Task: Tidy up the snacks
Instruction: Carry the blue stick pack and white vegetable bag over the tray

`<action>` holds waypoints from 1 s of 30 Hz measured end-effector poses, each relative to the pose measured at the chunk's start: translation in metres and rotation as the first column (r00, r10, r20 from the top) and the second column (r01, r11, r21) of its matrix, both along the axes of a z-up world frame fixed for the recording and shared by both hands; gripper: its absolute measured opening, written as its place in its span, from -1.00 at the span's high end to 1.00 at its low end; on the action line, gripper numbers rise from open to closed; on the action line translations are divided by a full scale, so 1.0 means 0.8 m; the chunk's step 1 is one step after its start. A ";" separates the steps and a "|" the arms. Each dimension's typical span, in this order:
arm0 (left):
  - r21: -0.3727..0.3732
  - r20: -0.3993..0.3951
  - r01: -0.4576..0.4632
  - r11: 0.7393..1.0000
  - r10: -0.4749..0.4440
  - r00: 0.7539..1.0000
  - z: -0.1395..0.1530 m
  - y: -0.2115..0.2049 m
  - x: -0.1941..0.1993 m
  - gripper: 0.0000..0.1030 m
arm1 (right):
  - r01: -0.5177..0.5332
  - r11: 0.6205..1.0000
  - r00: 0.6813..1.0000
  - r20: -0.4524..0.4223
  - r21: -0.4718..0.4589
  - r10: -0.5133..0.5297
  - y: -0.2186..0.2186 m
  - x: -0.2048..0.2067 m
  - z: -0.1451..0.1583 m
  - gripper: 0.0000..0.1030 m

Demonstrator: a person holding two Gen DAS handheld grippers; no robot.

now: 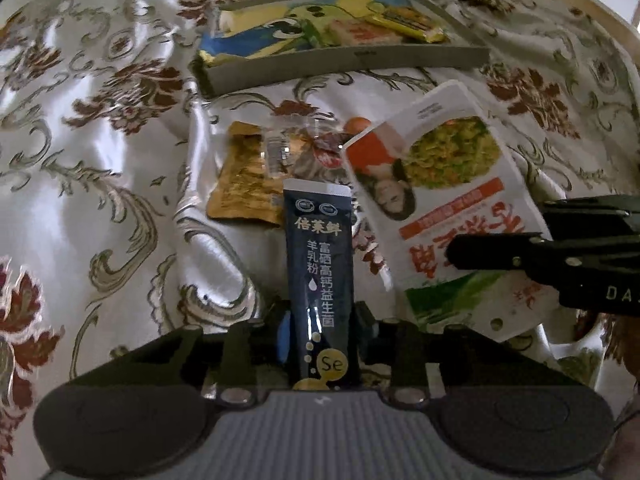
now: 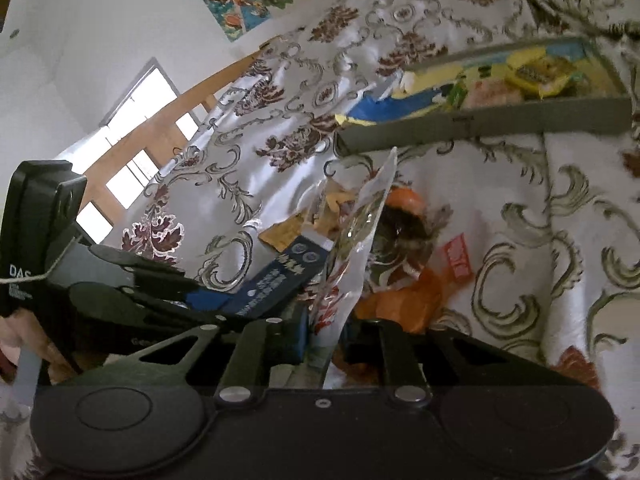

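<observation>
My left gripper (image 1: 322, 332) is shut on the lower end of a dark navy stick sachet (image 1: 320, 264), which stands up between its fingers. In the right wrist view the same sachet (image 2: 280, 276) juts from the left gripper (image 2: 200, 292) at the left. My right gripper (image 2: 326, 340) is shut on a white snack bag (image 2: 352, 256), seen edge-on. In the left wrist view that bag (image 1: 440, 176) shows a noodle picture, with the right gripper (image 1: 512, 228) clamped on its right edge. A grey tray (image 1: 348, 64) behind holds yellow and blue snack packs.
A gold packet (image 1: 244, 184) and a clear packet (image 1: 296, 140) lie on the floral satin cloth (image 1: 100, 152) between the grippers and the tray. Orange wrappers (image 2: 408, 304) lie under the white bag. The cloth is creased. A wooden frame (image 2: 168, 112) runs along the far side.
</observation>
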State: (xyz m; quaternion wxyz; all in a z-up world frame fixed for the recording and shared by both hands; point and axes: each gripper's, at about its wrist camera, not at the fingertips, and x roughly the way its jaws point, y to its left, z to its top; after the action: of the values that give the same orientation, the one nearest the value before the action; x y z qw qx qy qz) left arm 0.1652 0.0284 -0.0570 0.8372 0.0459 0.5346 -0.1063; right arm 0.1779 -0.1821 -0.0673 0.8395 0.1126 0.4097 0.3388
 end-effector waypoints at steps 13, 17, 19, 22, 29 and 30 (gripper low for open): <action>-0.096 0.106 -0.106 0.990 0.116 0.988 0.031 0.020 -0.020 0.39 | 0.036 0.999 0.997 0.073 0.016 -0.037 -0.012 -0.007 0.013 0.73; -0.119 0.127 -0.120 0.986 0.135 0.983 0.038 0.017 -0.009 0.39 | 0.055 0.998 0.991 0.120 0.010 -0.056 -0.017 -0.009 0.020 0.75; -0.130 0.135 -0.126 0.983 0.144 0.980 0.041 0.014 -0.001 0.39 | 0.067 0.998 0.987 0.143 0.011 -0.068 -0.021 -0.009 0.024 0.82; -0.149 0.148 -0.135 0.980 0.157 0.976 0.043 0.008 0.012 0.39 | 0.091 0.996 0.982 0.164 0.021 -0.094 -0.028 -0.005 0.030 0.82; -0.215 0.169 -0.170 0.962 0.208 0.963 0.042 -0.003 0.051 0.39 | 0.143 0.988 0.979 0.140 0.054 -0.150 -0.044 0.019 0.029 0.82; -0.224 0.169 -0.176 0.958 0.216 0.962 0.042 -0.004 0.058 0.39 | 0.149 0.987 0.978 0.140 0.060 -0.156 -0.046 0.022 0.031 0.82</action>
State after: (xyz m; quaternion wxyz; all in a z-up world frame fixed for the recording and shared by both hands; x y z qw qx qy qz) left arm 0.2113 0.0254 -0.0235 0.8913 -0.0850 0.4394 -0.0726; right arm 0.1957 -0.2190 -0.0428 0.8874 0.1393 0.3298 0.2905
